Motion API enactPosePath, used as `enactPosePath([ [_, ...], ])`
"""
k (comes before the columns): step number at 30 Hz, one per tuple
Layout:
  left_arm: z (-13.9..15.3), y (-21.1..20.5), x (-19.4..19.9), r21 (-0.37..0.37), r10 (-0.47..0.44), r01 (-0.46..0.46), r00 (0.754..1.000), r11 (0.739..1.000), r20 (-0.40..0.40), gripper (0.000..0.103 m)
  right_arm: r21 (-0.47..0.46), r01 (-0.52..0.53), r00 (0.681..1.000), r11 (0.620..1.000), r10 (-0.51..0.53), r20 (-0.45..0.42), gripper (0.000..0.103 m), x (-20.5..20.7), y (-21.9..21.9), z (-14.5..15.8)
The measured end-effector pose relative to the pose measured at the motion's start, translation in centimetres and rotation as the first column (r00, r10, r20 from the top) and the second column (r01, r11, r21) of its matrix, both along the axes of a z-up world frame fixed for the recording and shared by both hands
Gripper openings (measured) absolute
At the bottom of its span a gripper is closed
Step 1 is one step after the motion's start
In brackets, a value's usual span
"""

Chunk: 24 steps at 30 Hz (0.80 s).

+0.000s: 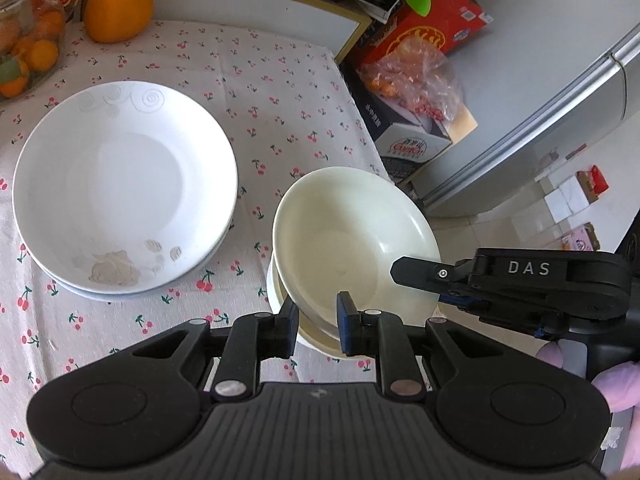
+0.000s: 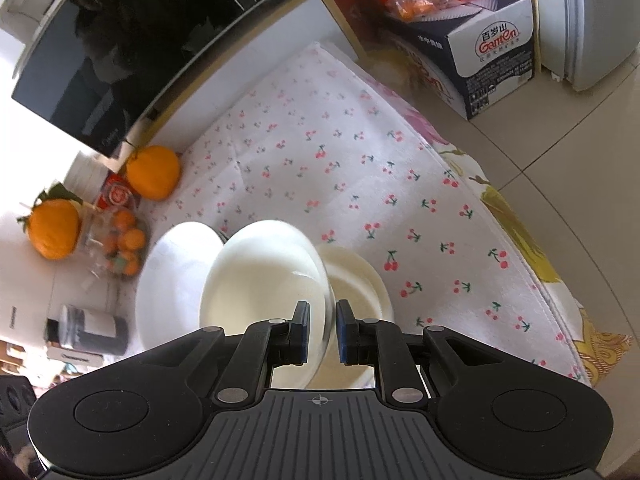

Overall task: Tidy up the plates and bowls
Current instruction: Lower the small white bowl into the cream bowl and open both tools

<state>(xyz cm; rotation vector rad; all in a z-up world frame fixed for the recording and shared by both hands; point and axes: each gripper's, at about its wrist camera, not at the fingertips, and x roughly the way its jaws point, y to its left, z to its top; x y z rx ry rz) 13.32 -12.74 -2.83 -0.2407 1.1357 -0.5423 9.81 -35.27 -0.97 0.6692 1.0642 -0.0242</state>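
A stack of white plates (image 1: pixel 124 184) with a swirl pattern sits on the cherry-print tablecloth (image 1: pixel 280 100). To its right a cream bowl (image 1: pixel 352 240) is tilted over another cream bowl (image 1: pixel 316 332) beneath it. My left gripper (image 1: pixel 318 326) is open, its fingers either side of the bowls' near rims. My right gripper (image 1: pixel 416 276) reaches in from the right and is shut on the upper bowl's rim. In the right wrist view my right gripper (image 2: pixel 322 332) clamps the tilted bowl (image 2: pixel 264 280), with the lower bowl (image 2: pixel 356 284) to its right and the plates (image 2: pixel 176 280) to its left.
A large orange (image 1: pixel 118 6) and a glass bowl of small oranges (image 1: pixel 28 52) stand at the back left. Cardboard boxes (image 1: pixel 416 136) and a plastic bag (image 1: pixel 412 76) stand beyond the table's right edge. A fridge (image 1: pixel 560 88) stands further right. A microwave (image 2: pixel 132 48) sits behind.
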Motion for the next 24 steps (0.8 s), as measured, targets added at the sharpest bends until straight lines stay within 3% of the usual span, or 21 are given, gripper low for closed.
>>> enactPosePath([
  [24,-1.0,-1.3,0.1,0.064,-0.04,0.041,0.999,0.997,-0.028,0.024,-0.023,-0.037,0.998,0.999,0.036,-0.045,0.016,0.1,0.0,-0.9],
])
